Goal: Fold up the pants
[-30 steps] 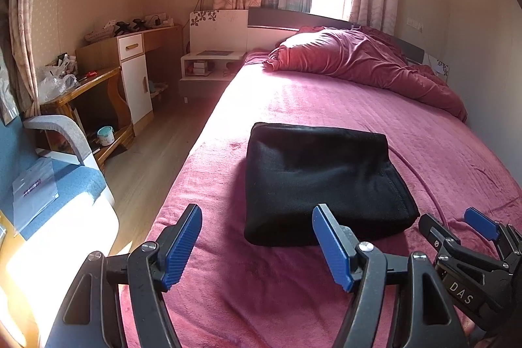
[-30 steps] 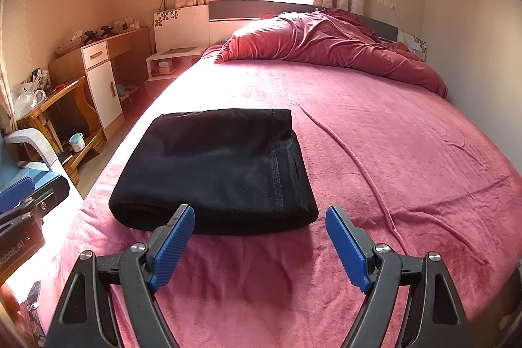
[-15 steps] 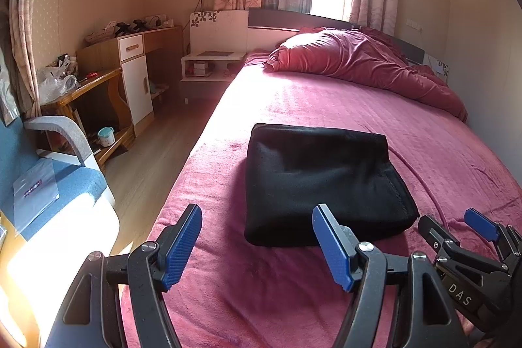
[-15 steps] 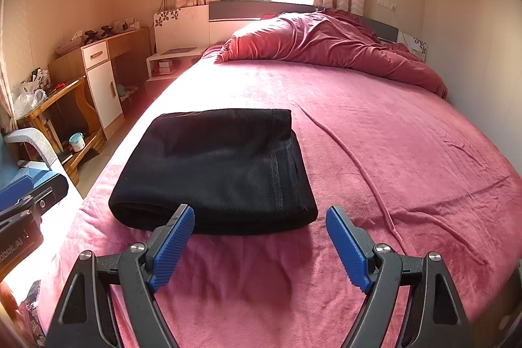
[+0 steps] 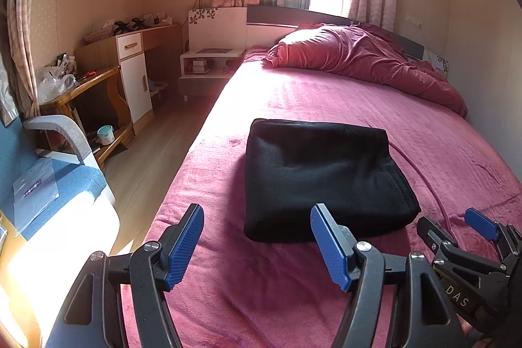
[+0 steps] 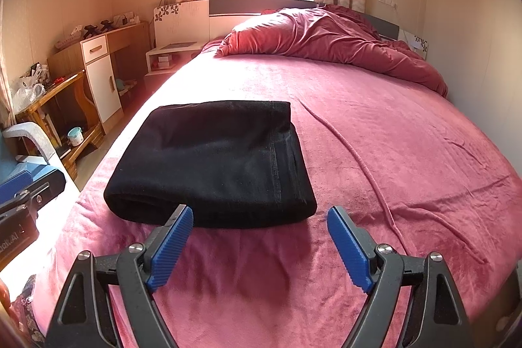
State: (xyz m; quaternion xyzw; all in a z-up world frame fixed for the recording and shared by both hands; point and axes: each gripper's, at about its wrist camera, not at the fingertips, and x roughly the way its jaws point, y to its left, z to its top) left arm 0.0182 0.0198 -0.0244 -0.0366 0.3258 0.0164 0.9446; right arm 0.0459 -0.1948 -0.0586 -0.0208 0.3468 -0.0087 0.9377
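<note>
Pants: the black pants (image 5: 321, 176) lie folded into a thick, squared bundle on the magenta bedspread (image 5: 326, 100), near the bed's left edge, all edges stacked.
Left gripper: my left gripper (image 5: 257, 245) hangs just short of the bundle's near edge, jaws wide but closing a little, nothing between the blue pads (image 5: 184, 245).
Right gripper: my right gripper (image 6: 259, 247) sits just short of the near fold too, jaws spread wide, empty, only bedspread between them.
Step in hand: I'd say the folding is done; I'm clear of the cloth and touching nothing.
Next move: if anything, a check of the right-hand seam side (image 6: 280, 158), where the layers show; a tidy-up would call for a light pinch on that edge without dragging the stack.
Risk: a careless nudge could slide the top layer.
</note>
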